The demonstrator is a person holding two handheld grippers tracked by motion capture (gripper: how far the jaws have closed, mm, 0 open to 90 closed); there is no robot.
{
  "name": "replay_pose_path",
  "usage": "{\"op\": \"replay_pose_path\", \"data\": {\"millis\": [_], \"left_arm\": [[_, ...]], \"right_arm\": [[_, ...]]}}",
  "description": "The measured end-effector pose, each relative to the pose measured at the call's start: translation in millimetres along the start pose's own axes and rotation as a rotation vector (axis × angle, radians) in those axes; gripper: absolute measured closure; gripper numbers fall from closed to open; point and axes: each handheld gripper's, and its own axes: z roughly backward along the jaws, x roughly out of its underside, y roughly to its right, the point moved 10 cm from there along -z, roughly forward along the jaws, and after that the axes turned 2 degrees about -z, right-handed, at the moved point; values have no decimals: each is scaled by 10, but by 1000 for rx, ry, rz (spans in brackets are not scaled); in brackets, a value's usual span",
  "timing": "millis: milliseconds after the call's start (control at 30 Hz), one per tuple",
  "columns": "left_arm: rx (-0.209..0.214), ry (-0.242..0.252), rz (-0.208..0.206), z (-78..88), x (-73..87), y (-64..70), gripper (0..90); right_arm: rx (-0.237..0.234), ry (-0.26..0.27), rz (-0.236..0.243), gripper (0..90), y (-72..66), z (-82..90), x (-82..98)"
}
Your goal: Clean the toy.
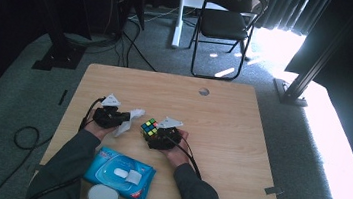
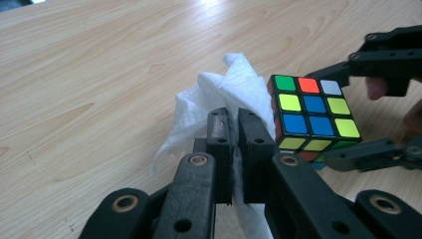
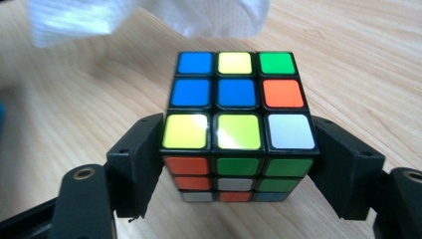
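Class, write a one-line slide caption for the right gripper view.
Right gripper holds a scrambled puzzle cube between its jaws above a wooden table, white wipe beyond.

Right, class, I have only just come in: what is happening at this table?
A person sits at a wooden table with a gripper in each hand. The left gripper is shut on a crumpled white wipe, held close beside a colour-scrambled puzzle cube. The right gripper has the cube between its jaws, one jaw at each side; whether they press on it is hard to tell. It looks like the cube is being wiped. A blue pack of wipes lies near the person.
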Motion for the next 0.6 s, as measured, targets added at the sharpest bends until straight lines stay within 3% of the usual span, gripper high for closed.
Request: {"op": "replay_pose_path", "data": {"millis": [233,400,600], "left_arm": [[1,-2,1,-10,5,2,854],[4,-4,0,-26,7,13,854],[5,-4,0,-25,9,15,853]], "right_arm": [[8,84,-19,268,72,178,-178],[12,126,-62,346,176,262,-295],[46,88,-65,460,260,223,-296]]}}
